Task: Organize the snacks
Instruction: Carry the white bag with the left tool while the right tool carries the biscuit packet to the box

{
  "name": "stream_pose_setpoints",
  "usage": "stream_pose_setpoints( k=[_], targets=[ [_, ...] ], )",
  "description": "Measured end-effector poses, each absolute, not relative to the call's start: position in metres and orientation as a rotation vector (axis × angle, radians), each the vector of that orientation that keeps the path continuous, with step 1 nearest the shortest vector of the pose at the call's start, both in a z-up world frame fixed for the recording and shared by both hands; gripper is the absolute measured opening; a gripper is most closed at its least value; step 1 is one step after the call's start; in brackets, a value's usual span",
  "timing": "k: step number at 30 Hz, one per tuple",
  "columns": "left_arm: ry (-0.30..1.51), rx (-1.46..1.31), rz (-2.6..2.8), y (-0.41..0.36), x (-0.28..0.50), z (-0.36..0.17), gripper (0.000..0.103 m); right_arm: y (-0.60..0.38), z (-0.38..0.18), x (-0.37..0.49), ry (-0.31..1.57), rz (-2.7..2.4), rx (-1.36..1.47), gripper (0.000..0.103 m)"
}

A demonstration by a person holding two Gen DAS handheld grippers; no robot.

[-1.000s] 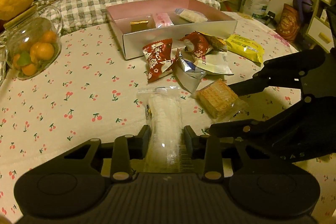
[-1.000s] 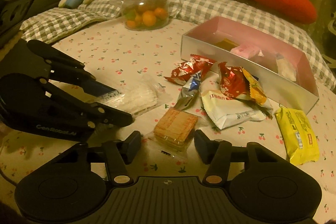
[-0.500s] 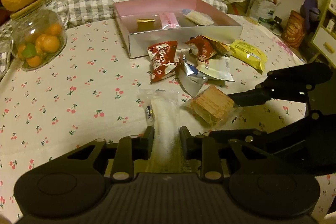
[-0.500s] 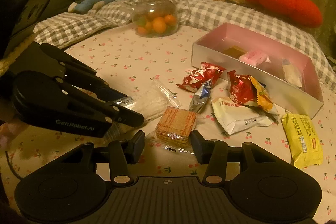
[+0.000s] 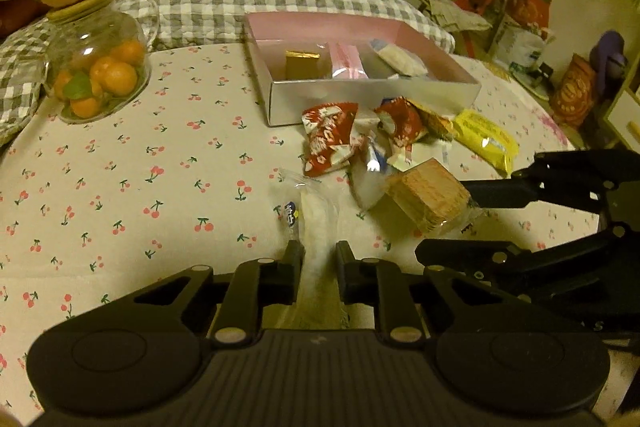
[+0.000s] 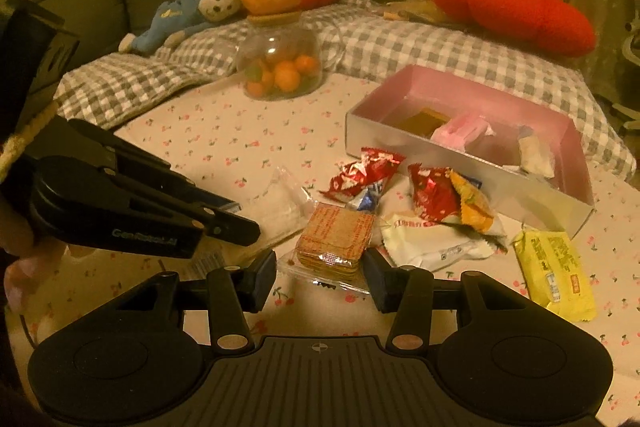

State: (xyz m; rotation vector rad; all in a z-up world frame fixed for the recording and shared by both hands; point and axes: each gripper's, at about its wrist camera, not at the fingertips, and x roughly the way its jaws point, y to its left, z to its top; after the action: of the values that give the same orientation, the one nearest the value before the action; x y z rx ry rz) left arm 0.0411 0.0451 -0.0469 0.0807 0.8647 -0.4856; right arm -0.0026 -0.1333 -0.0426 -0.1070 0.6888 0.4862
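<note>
My left gripper is shut on a clear packet of white rice crackers, lifted off the cloth; the packet also shows in the right wrist view. My right gripper is shut on a clear pack of brown wafer biscuits, raised and tilted in the left wrist view. A pink-lined box holds three wrapped snacks. Red packets, a white packet and a yellow packet lie in front of it.
A glass jar of small oranges with a large citrus on its lid stands at the left on the cherry-print cloth. A checked pillow, a red cushion and a blue monkey toy lie behind.
The left gripper closed on the rice-cracker packet and lifted it. The right gripper closed on the wafer pack and raised it, tilting it off the cloth. Both moved nearer the box.
</note>
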Motion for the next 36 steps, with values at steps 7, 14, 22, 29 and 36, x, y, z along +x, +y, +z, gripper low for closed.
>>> stream_pose_setpoints(
  k=[7, 14, 22, 29, 36],
  targets=[
    [0.827, 0.059, -0.478, 0.044, 0.040, -0.037, 0.014, -0.136, -0.034, -0.002, 0.666, 0.485, -0.091, 0.047],
    [0.814, 0.060, -0.461, 0.038, 0.044, -0.028, 0.014, -0.140, -0.030, 0.003, 0.655, 0.461, -0.088, 0.047],
    [0.796, 0.047, -0.454, 0.028, 0.048, -0.020, 0.014, -0.152, -0.023, 0.009, 0.636, 0.420, -0.059, 0.047],
    [0.778, 0.042, -0.451, 0.019, 0.055, -0.011, 0.014, -0.161, -0.019, 0.017, 0.630, 0.390, -0.039, 0.047],
    [0.754, 0.070, -0.448, 0.013, 0.065, -0.001, 0.014, -0.175, -0.014, 0.031, 0.627, 0.351, -0.027, 0.047]
  ],
)
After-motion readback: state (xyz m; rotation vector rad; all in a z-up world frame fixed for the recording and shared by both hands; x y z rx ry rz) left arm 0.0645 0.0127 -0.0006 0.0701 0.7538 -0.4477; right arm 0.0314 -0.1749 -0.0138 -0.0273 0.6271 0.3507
